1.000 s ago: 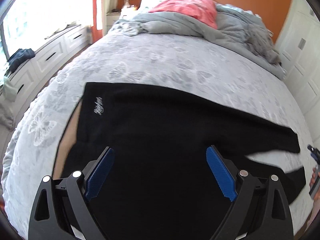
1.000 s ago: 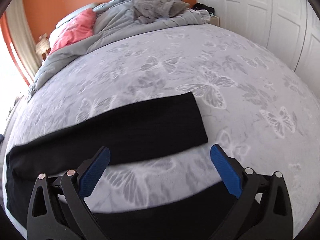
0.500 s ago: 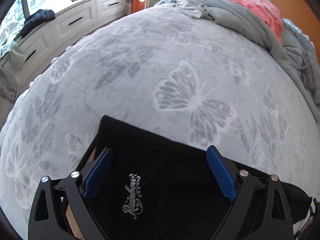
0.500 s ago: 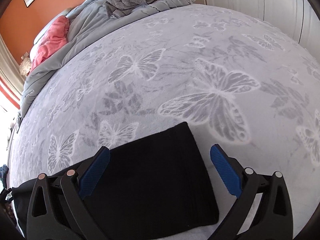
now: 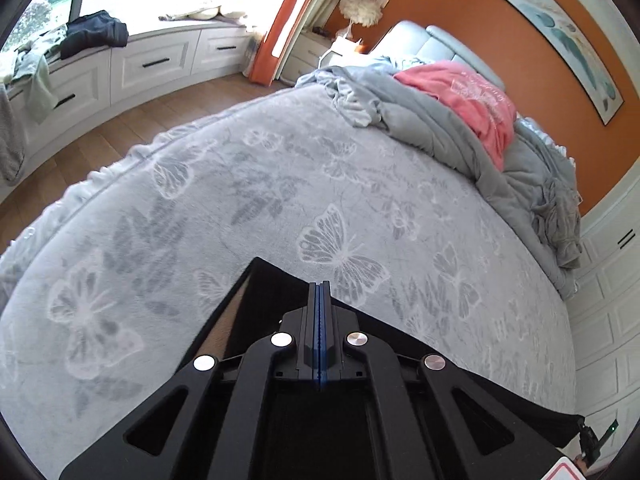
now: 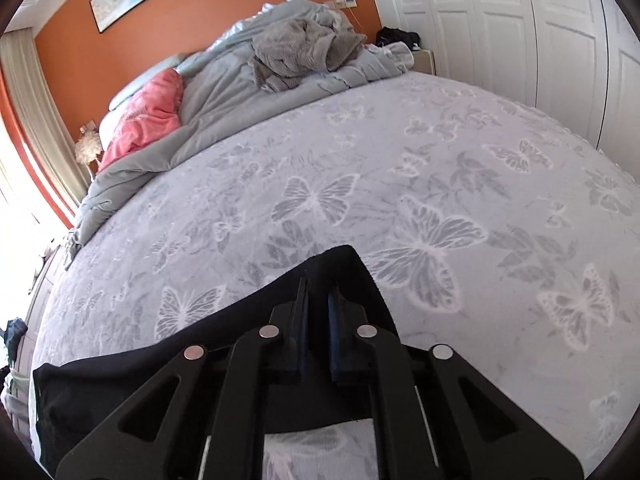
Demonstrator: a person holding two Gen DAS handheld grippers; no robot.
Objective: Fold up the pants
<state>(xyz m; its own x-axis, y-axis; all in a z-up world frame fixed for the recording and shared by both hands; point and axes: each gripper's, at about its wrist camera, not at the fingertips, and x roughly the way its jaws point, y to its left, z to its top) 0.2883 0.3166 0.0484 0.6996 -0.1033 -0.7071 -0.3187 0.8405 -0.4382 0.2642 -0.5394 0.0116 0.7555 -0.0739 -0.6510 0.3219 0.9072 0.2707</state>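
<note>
Your black fleece pants point(image 5: 460, 376) lie near the foot edge of the grey butterfly-print bedspread point(image 5: 280, 184), mostly hidden under both tools. Your left gripper point(image 5: 319, 300) has just clamped the waist corner; your right gripper point(image 6: 318, 300) has just pinched a leg cuff.

The right gripper point(image 6: 318, 292) has just closed its jaws on the leg end of the black pants point(image 6: 224, 332); the cloth lifts off the grey butterfly bedspread point(image 6: 460, 160); a pink pillow point(image 6: 148, 120) and rumpled grey duvet point(image 6: 256, 76) lie beyond.
</note>
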